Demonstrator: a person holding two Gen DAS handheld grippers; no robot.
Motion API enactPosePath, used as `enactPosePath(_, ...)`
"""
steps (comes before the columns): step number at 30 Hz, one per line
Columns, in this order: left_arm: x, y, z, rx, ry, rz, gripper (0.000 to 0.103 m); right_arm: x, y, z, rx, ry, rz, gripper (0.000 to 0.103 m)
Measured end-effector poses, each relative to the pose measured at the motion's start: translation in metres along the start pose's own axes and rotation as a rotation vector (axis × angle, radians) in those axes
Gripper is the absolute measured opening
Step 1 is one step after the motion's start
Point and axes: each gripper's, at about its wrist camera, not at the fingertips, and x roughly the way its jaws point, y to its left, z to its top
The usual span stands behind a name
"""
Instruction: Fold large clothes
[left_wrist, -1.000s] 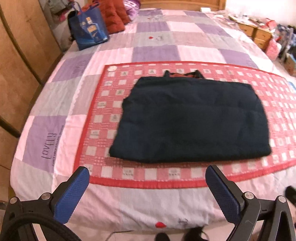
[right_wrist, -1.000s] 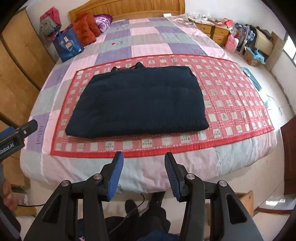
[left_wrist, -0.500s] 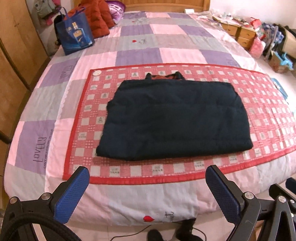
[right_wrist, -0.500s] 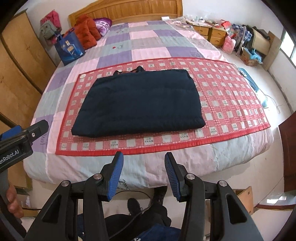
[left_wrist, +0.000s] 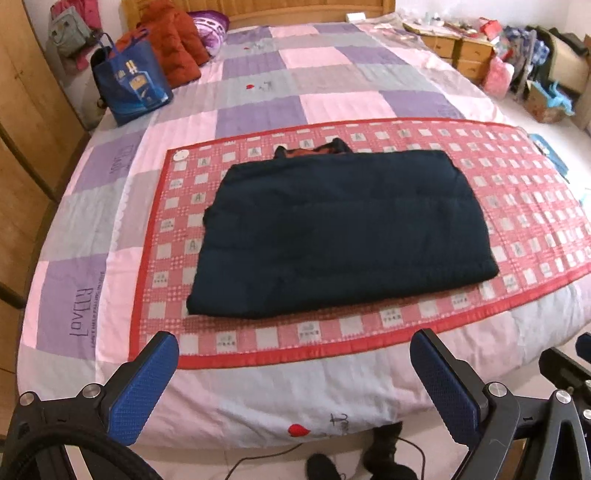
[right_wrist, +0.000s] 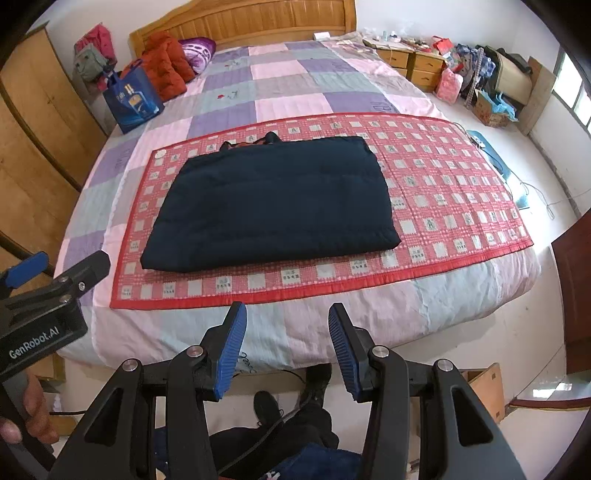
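Left wrist view. The left claw (left_wrist: 293, 373) occupies the bottom of the frame with its blue pads (left_wrist: 142, 387) spread wide and nothing between them: released. It hangs over the near edge of the bed (left_wrist: 258, 398), apart from the garment. The dark navy padded jacket (left_wrist: 340, 236) lies at frame centre as a flat rectangle, its collar (left_wrist: 314, 150) with orange lining showing at the far edge. It rests fully inside the red checked mat (left_wrist: 517, 206), which gives it a flat, bordered surface on the patchwork quilt. A blue tote bag (left_wrist: 135, 88) and an orange-red puffer coat (left_wrist: 173, 44) sit at the upper left, well apart from the working area.

Right wrist view. The right claw (right_wrist: 285, 347) sits at lower centre, its jaws partly apart and empty: released. It also stands off the foot of the bed, clear of the jacket (right_wrist: 273, 203), which lies centre-left on the mat (right_wrist: 461, 192). The left claw's body, held by a hand (right_wrist: 33, 413), appears at the left edge.

Judgement: the squared, compact outline suggests the fold is complete or nearly so; both claws stand clear, probably so the result stays undisturbed.
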Motion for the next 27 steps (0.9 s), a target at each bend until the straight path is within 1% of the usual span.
enactPosePath(2,0.0,-0.002,-0.001,-0.004,0.004,-0.003,0.103,0.001,0.001,0.001,0.002,-0.002,-0.002,0.05)
enactPosePath(4,0.0,-0.002,0.0,-0.019,0.012,-0.025,0.103,0.001,0.001,0.0,0.003,0.001,0.001,0.05)
enactPosePath(17,0.013,-0.01,-0.002,-0.045,0.062,-0.051,0.103,-0.004,-0.007,-0.002,-0.001,0.013,0.001,0.05)
enactPosePath(27,0.019,-0.009,0.0,-0.042,0.072,-0.053,0.103,-0.003,-0.004,0.002,-0.014,0.022,-0.001,0.05)
